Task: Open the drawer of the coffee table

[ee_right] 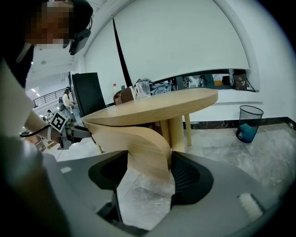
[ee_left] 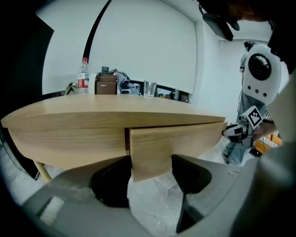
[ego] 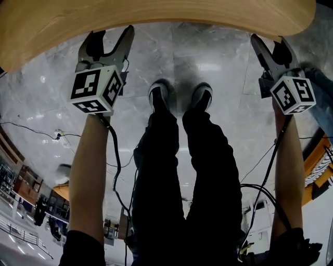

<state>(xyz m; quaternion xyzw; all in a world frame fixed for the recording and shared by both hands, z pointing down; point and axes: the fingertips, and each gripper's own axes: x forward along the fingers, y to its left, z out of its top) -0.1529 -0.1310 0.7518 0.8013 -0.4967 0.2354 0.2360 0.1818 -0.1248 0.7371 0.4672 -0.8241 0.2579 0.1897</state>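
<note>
The wooden coffee table (ego: 156, 15) spans the top of the head view. Its drawer front (ee_left: 175, 139) runs under the top (ee_left: 115, 113), with a dark seam at its left end. My left gripper (ego: 114, 32) is open at the table's edge. In the left gripper view, the drawer's lower left corner shows in the gap of the left gripper (ee_left: 151, 159), with the jaws in front of the panel. My right gripper (ego: 269, 39) is open at the drawer's right end. In the right gripper view, the curved drawer front (ee_right: 134, 139) fills the gap of the right gripper (ee_right: 149, 155).
A bottle (ee_left: 83, 76), a brown box (ee_left: 106, 84) and a glass (ee_left: 150, 88) stand on the table's far side. The person's shoes (ego: 179, 96) are on the marble floor before the table. Cables (ego: 260, 171) trail on the floor. A waste bin (ee_right: 249, 122) stands by the wall.
</note>
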